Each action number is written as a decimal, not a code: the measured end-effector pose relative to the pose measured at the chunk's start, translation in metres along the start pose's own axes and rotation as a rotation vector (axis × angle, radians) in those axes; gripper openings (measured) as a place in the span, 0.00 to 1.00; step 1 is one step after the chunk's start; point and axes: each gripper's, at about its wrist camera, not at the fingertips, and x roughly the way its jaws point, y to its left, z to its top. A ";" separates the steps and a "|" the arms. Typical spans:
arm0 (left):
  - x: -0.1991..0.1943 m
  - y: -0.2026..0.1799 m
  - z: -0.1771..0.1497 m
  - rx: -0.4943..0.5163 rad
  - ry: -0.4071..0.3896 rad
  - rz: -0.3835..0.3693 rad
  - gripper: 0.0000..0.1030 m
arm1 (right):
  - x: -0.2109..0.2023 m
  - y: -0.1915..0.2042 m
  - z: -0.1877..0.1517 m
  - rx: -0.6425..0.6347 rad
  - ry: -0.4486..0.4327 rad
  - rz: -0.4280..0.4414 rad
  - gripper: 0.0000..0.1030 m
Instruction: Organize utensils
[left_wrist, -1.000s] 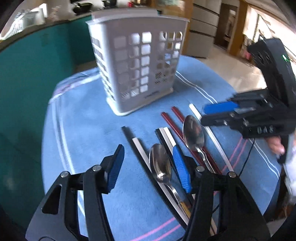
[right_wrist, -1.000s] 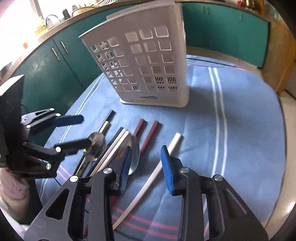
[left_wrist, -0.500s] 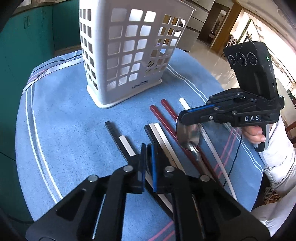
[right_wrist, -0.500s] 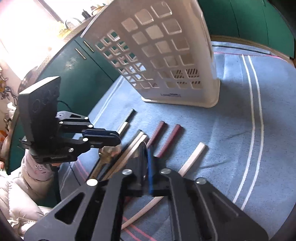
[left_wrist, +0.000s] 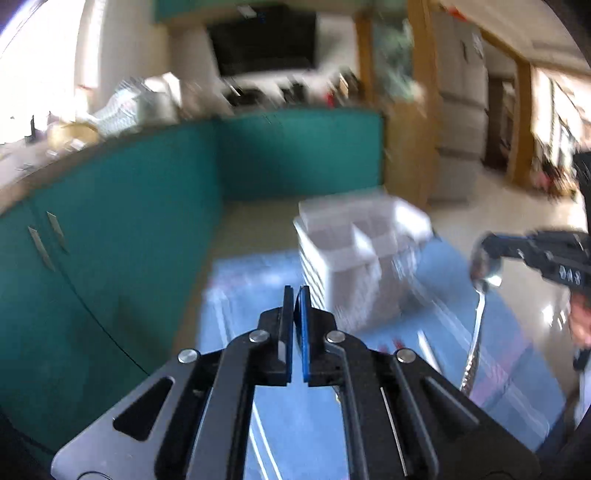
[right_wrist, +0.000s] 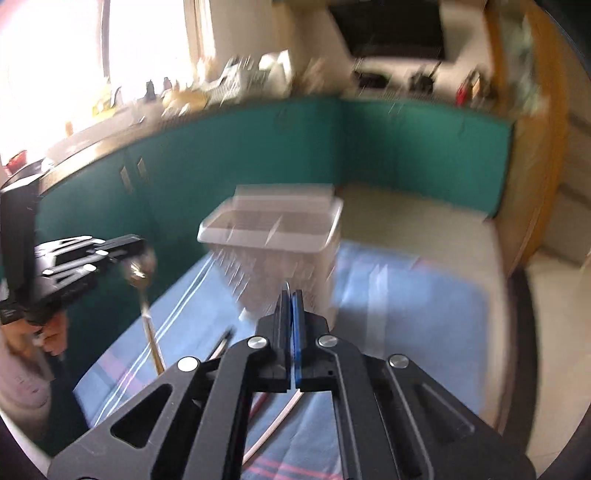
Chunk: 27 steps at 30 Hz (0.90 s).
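Both views are blurred by motion. The white slotted utensil basket (left_wrist: 364, 251) stands on the blue cloth, its open top with dividers showing; it also shows in the right wrist view (right_wrist: 273, 236). My left gripper (left_wrist: 295, 295) is shut on a spoon, seen hanging from it by the bowl in the right wrist view (right_wrist: 142, 280). My right gripper (right_wrist: 291, 299) is shut on a second spoon, seen hanging from it in the left wrist view (left_wrist: 480, 295). Both spoons hang above the cloth, level with the basket's rim, one on each side.
Chopsticks stay on the blue cloth (right_wrist: 406, 332), a white one (right_wrist: 273, 428) and a dark one (right_wrist: 221, 341) near my right gripper. Teal cabinets (left_wrist: 129, 240) curve round behind the table. The table edge drops to the floor on the right (left_wrist: 535, 302).
Both grippers, shut on their spoons half a second ago, have lifted them off the cloth to about the height of the basket's rim. The views now look level across the kitchen.
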 end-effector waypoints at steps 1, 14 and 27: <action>-0.008 0.004 0.009 -0.029 -0.031 0.012 0.03 | -0.009 0.001 0.009 -0.005 -0.037 -0.043 0.02; -0.013 0.037 0.097 -0.357 -0.357 0.280 0.03 | -0.002 0.006 0.093 -0.004 -0.353 -0.393 0.02; 0.066 0.021 0.063 -0.338 -0.190 0.261 0.04 | 0.097 0.013 0.066 -0.058 -0.199 -0.414 0.08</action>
